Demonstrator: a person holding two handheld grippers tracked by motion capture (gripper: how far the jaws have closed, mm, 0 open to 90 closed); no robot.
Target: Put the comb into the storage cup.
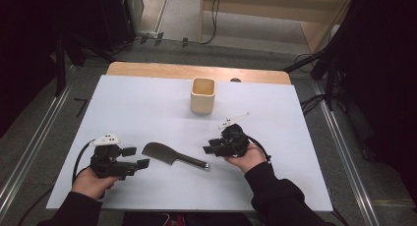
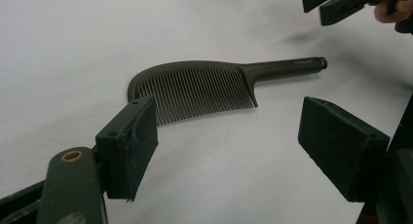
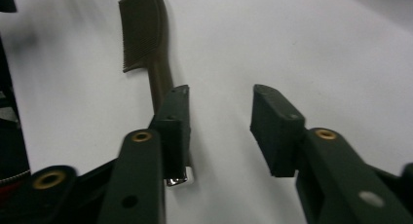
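Fingers: both pairs stand parted and hold nothing. We log the left gripper (image 1: 136, 156) at 7 o'clock of the sheet and the right gripper (image 1: 212, 146) at 5 o'clock.

Item 1, comb (image 1: 173, 155): dark, flat on the white sheet (image 1: 147, 103), between the two grippers, touched by neither. Long axis runs roughly 10 to 4 o'clock; toothed head (image 2: 195, 90) towards the left gripper, handle (image 3: 162, 83) towards the right.

From the right gripper the handle tip lies just beside its jaws, at about 8 o'clock; in the right gripper view it passes under one jaw rather than between the two. We judge this hand the nearer for a grasp.

Item 2, cup (image 1: 202, 96): pale, upright, at 12 o'clock, well apart from the comb.
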